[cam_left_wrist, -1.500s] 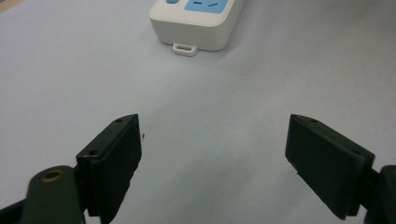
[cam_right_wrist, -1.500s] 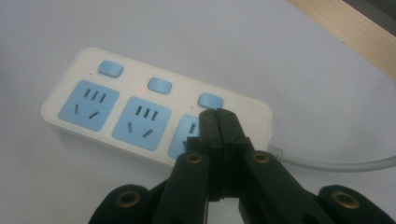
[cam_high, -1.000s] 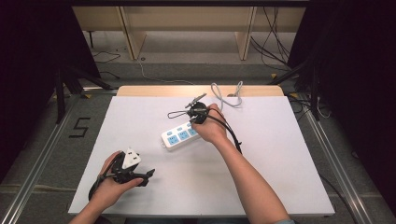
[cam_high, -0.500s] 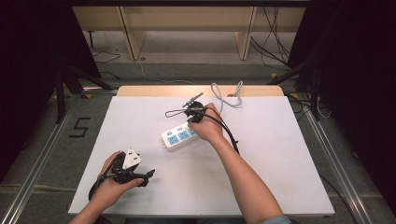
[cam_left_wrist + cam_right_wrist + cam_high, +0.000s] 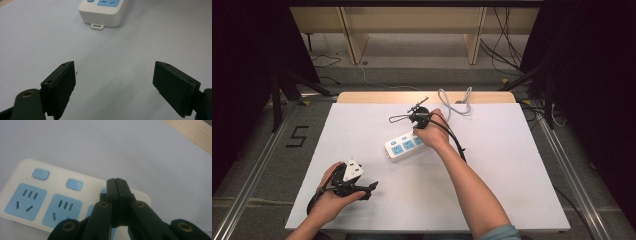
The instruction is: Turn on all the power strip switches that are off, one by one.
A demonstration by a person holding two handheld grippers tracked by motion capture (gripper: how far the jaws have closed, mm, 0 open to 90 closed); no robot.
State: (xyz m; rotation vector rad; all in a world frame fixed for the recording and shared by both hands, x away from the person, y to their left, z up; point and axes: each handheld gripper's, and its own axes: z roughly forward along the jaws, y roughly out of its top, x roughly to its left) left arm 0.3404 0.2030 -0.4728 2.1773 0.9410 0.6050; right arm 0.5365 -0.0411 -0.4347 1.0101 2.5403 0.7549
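Right gripper view: right gripper (image 5: 116,182) jaws pressed together, holding nothing, tips over third switch of power strip (image 5: 37,202) directly beneath, likely pressing it—push straight down, don't skid; left gripper (image 5: 115,87) wide open, empty, strip ahead.
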